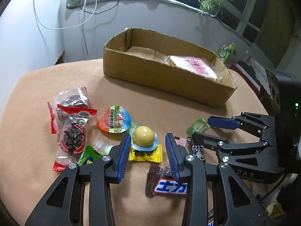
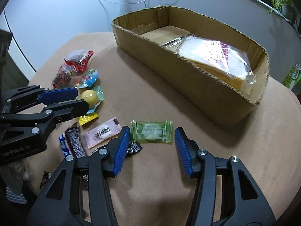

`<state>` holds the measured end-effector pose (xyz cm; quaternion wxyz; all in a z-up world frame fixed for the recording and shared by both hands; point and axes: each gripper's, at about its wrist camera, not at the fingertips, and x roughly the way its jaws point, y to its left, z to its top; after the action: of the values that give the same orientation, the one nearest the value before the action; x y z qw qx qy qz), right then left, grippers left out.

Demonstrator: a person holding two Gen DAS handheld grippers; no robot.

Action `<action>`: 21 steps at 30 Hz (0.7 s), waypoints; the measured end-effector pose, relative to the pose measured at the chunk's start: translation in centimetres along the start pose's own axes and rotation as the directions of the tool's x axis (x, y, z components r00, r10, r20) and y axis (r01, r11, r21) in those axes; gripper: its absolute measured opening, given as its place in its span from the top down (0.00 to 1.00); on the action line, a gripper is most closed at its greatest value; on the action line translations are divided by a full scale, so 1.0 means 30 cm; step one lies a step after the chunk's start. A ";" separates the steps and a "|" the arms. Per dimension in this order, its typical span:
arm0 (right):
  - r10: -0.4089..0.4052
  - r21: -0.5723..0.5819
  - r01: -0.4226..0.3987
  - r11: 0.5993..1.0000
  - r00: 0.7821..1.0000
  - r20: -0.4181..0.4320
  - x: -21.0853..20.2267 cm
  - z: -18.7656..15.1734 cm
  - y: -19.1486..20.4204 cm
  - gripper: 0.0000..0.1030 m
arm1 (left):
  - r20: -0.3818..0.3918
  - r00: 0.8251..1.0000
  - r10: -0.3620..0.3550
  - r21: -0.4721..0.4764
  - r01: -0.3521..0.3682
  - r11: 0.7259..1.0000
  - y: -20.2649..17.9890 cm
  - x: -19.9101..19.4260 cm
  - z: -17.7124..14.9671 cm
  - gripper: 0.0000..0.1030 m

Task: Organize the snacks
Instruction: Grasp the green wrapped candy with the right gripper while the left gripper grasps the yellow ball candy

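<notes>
Tan cloth-covered table (image 2: 216, 160), wall behind. Landmark: cardboard box (image 2: 197, 86), open-topped, lying at the far side of the table. Inside the box, at its right end, one clear-wrapped sandwich (image 2: 214, 60); the rest of the box floor is bare cardboard.

Left gripper (image 1: 148, 150): low over the snack pile in front of the box and toward its left end, fingers pointing toward the box, jaws spread moderately wide, holding nothing. The yellow ball jelly cup (image 1: 144, 135) lies between and just beyond the blue pads (image 1: 122, 160), not touched. Under it a yellow wrapper (image 1: 144, 154); nearer the camera than that, a brown Snickers bar (image 1: 165, 184).

Right gripper (image 2: 152, 146): also low, in front of the box's middle, jaws wide apart, empty. The green candy packet (image 2: 152, 131) lies flat between the fingertips, just ahead of them; contact is not seen.

Farther from the box's right end: pink candy packet (image 2: 102, 132), a colourful jelly cup (image 1: 114, 119), red-trimmed clear packets (image 1: 71, 116) at the pile's left edge.
</notes>
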<state>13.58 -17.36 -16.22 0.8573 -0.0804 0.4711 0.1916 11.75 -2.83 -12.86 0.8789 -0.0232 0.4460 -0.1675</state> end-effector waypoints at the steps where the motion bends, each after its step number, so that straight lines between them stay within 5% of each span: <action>1: -0.005 -0.008 0.005 1.000 1.000 0.001 0.005 0.001 0.003 0.49 | -0.004 1.000 0.004 0.003 -0.004 1.000 0.000 0.008 0.002 0.65; 21: -0.031 -0.045 0.032 0.998 0.999 0.017 0.001 0.006 0.010 0.67 | 0.000 0.999 0.054 0.028 -0.054 0.998 -0.001 0.052 0.004 0.72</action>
<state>13.62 -17.04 -16.12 0.8619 -0.1058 0.4583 0.1894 12.69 -3.38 -13.99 0.8831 0.0012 0.4446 -0.1497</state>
